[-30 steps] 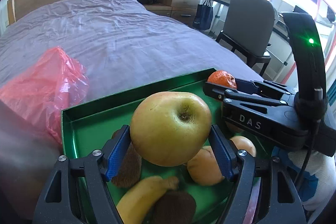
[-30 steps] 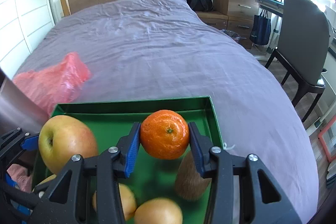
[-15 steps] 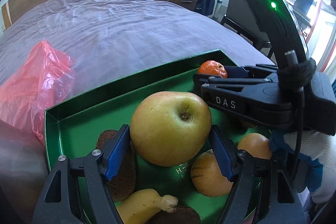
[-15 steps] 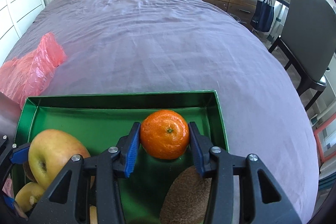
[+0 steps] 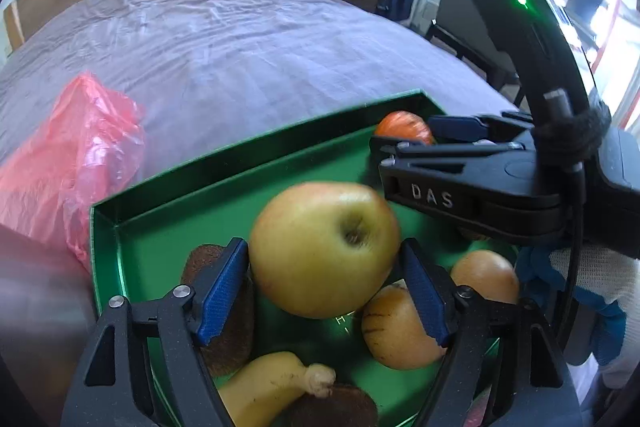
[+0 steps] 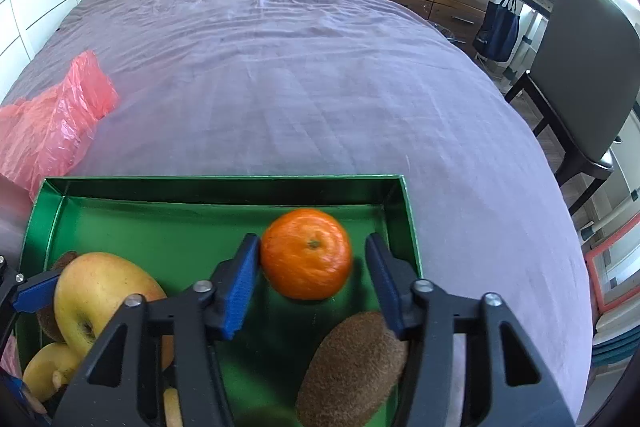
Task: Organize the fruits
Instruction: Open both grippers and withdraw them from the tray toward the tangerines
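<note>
1. Tangerine (image 6: 306, 253) sits on the green tray (image 6: 200, 187) floor near its far right corner, between the right claw (image 6: 308, 281) jaws, which have just been opening wide
2. Apple (image 5: 324, 249) lies between the left claw (image 5: 326, 293) pads, jaws just opening; contact unclear
3. Tray rests on the bed (image 6: 280, 67)

apple (image 5: 324, 247) between left gripper (image 5: 326, 287) pads, jaws just widening, green tray (image 5: 168, 227)
</note>
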The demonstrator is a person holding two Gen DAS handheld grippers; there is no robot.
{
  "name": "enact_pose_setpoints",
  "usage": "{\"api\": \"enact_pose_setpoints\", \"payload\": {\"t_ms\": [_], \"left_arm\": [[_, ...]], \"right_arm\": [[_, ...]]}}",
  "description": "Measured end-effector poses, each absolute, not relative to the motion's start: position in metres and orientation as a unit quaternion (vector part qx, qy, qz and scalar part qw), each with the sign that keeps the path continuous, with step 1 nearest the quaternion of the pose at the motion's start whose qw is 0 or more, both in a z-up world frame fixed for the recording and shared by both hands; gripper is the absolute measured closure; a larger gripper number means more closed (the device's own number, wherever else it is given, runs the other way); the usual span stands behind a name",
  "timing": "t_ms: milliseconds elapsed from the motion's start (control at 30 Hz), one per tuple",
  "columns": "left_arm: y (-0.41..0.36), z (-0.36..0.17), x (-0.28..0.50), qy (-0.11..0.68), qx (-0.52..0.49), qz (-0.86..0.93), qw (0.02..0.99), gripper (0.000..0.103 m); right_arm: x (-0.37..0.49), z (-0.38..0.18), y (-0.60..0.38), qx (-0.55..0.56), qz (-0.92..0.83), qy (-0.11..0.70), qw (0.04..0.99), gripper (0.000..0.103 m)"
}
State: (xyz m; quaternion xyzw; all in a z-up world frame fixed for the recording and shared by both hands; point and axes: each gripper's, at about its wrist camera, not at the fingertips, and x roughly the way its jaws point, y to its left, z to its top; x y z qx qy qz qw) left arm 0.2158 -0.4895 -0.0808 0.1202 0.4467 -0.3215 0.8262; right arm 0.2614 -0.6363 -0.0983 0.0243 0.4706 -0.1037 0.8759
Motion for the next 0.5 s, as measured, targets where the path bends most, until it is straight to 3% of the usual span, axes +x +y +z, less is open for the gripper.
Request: {"api": "enact_pose_setpoints", "payload": {"t_ms": [67,500], "left_arm": [[-0.488,-0.072,0.212,0.439,0.122,-0.324,0.829,0.024],[-0.437,0.036,0.137,0.37,0.107,-0.38,0.841,0.023]], "right_arm": [[0.258,-0.091,-0.635,0.021,-0.107,0.466,0.878,0.0],[0.174,0.003,-0.608,0.046,-0.114,0.388,0.914,0.0]]}}
